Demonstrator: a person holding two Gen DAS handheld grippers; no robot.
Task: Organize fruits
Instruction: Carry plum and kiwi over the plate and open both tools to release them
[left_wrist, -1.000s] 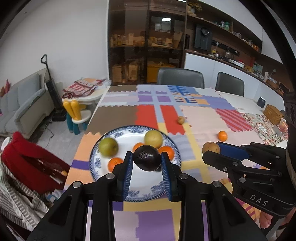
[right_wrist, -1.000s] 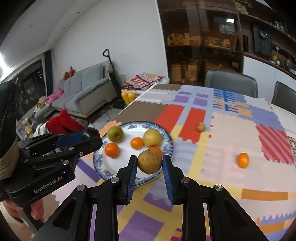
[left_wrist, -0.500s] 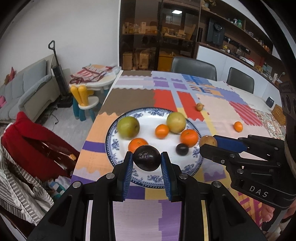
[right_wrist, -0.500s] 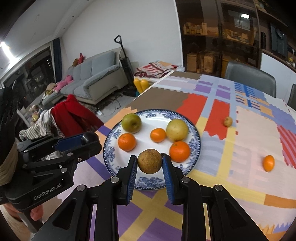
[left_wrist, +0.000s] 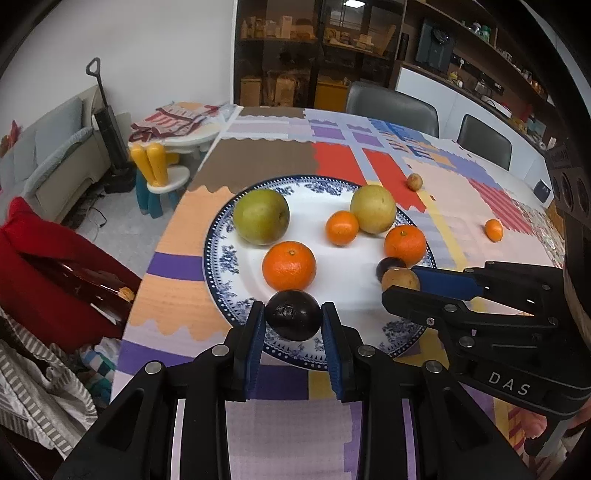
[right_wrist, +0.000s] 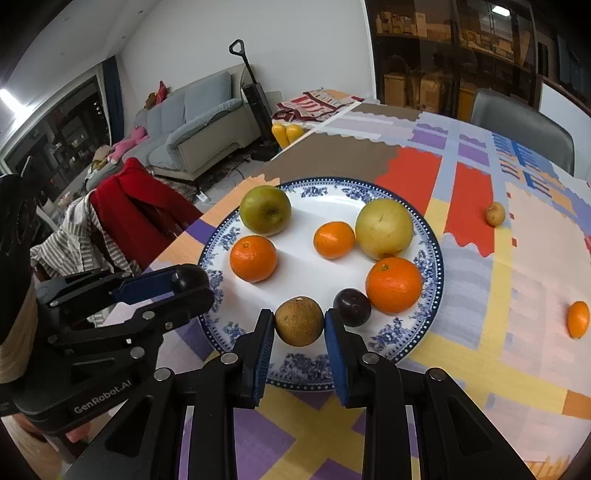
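A blue-patterned white plate (left_wrist: 221, 258) (right_wrist: 432, 258) on the patchwork table holds a green apple (left_wrist: 261, 216), a yellow apple (left_wrist: 373, 209), three oranges and a small dark plum (right_wrist: 352, 307). My left gripper (left_wrist: 293, 320) is shut on a dark round fruit (left_wrist: 293, 319) over the plate's near rim. My right gripper (right_wrist: 299, 322) is shut on a brown round fruit (right_wrist: 299, 321) over the plate's near edge, beside the plum. Each gripper shows in the other's view, left (right_wrist: 184, 284) and right (left_wrist: 400, 284).
A small brown fruit (left_wrist: 414, 181) (right_wrist: 495, 214) and a small orange (left_wrist: 494, 230) (right_wrist: 578, 319) lie loose on the table to the right. Chairs stand at the far edge. A red garment on a chair (left_wrist: 44, 266) is left of the table.
Both grippers have come lower and closer to the plate with their fruits still held. The plate looks larger and a dark plum on it has come into sight.
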